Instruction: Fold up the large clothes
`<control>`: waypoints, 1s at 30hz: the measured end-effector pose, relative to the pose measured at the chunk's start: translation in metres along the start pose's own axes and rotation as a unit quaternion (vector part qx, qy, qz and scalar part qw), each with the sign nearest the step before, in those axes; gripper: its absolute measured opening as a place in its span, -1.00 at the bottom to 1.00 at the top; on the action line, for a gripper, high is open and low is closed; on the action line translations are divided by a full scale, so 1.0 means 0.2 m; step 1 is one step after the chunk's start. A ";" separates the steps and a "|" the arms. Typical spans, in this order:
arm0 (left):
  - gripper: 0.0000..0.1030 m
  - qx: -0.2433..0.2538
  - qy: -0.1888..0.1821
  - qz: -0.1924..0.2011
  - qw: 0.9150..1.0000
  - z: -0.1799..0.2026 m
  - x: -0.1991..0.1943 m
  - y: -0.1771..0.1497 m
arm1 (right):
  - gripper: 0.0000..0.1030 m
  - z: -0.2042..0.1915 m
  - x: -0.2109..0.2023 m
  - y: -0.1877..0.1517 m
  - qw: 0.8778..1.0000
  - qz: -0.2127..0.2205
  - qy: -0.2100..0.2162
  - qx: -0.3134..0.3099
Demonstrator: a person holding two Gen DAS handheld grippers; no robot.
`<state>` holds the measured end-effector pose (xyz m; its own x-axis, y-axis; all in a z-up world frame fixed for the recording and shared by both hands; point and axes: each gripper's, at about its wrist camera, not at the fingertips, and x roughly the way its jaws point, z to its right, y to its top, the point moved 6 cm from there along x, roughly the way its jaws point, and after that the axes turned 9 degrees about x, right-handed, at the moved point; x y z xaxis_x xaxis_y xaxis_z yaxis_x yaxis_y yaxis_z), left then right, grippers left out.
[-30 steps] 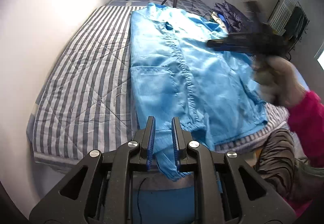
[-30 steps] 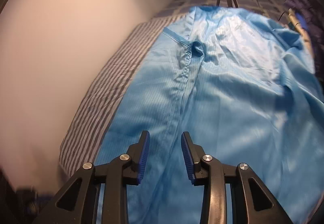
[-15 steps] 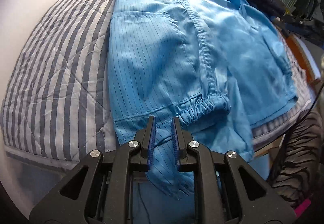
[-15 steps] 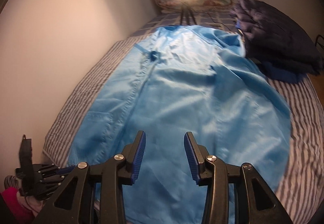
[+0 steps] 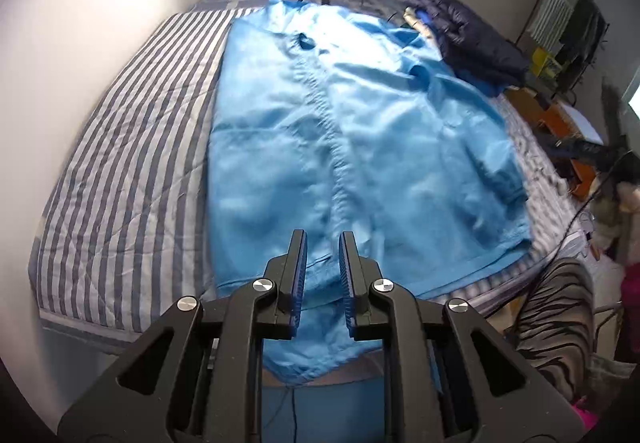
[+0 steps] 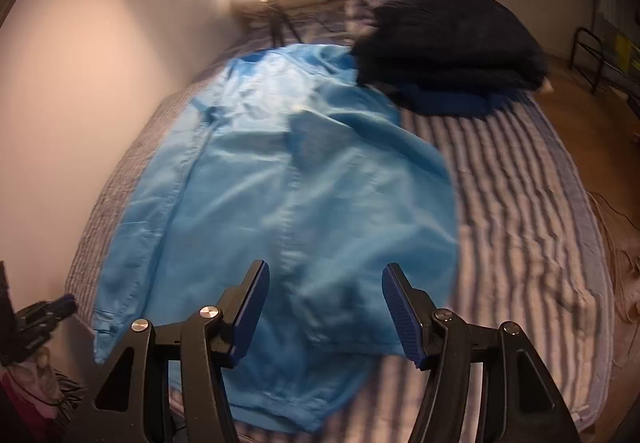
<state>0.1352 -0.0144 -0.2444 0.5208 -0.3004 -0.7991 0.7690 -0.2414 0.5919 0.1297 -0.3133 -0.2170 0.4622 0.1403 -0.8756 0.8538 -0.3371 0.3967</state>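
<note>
Striped bedding (image 5: 120, 171) carries the blue garment (image 5: 352, 147), its hem hanging off, blurred. Left gripper (image 5: 322, 275) fingers pinch that hem; right gripper (image 6: 324, 307) fingers are opening, nothing between them.

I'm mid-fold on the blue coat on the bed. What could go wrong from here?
1. The coat hangs over the bed's near edge, its hem between the left gripper's narrow jaws; a pull could drag it off.
2. The right gripper is opening with nothing between its pads; closing there may bunch several layers.
3. The dark clothes lie against the collar end and could catch in a fold.
</note>
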 end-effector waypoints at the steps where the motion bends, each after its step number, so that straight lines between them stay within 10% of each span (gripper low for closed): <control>1: -0.71 -0.006 -0.009 0.003 1.000 0.01 0.00 0.01 | 0.20 0.06 0.01 0.00 1.000 0.001 -0.012 0.010; 15: -0.71 -0.001 -0.022 -0.003 1.000 0.13 0.03 0.08 | 0.18 0.47 0.29 -0.06 0.991 -0.062 -0.031 0.115; 21: -0.71 0.004 -0.020 -0.002 1.000 0.15 0.04 0.10 | -0.93 0.45 0.37 -0.09 0.990 -0.076 -0.001 0.118; 30: -0.71 0.006 -0.030 -0.001 1.000 0.15 0.06 0.11 | -1.00 0.44 0.08 0.03 0.995 -0.002 -0.036 0.093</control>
<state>0.1477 -0.0513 -0.2373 0.4952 -0.3548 -0.7930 0.7657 -0.2530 0.5913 0.1208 -0.3943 -0.2534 0.4342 0.0769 -0.8975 0.7933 -0.5048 0.3405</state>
